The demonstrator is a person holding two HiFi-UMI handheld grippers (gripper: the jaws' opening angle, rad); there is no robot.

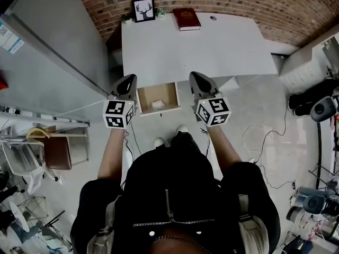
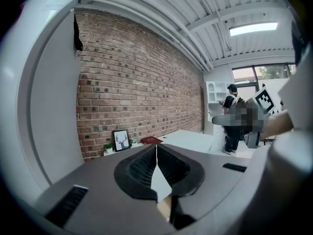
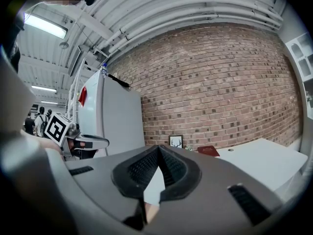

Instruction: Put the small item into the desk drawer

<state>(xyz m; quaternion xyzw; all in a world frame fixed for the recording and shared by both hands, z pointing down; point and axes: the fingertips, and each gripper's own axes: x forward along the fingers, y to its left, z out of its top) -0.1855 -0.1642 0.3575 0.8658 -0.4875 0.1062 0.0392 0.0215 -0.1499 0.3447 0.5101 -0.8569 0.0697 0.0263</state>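
One small white item (image 1: 158, 104) inside the open drawer (image 1: 145, 95) under the desk (image 1: 212, 46)

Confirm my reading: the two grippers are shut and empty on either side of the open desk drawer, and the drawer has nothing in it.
One thing is wrong: the desk drawer is not empty. The head view shows a small white item lying in it. The rest holds: the left gripper and right gripper are shut and empty on either side of the open drawer.

Red brick wall (image 1: 238, 4) behind, pale glossy floor (image 1: 254, 105), tall grey cabinet (image 1: 47, 52), perhaps a fridge, left; strip lights (image 2: 254, 28) overhead.
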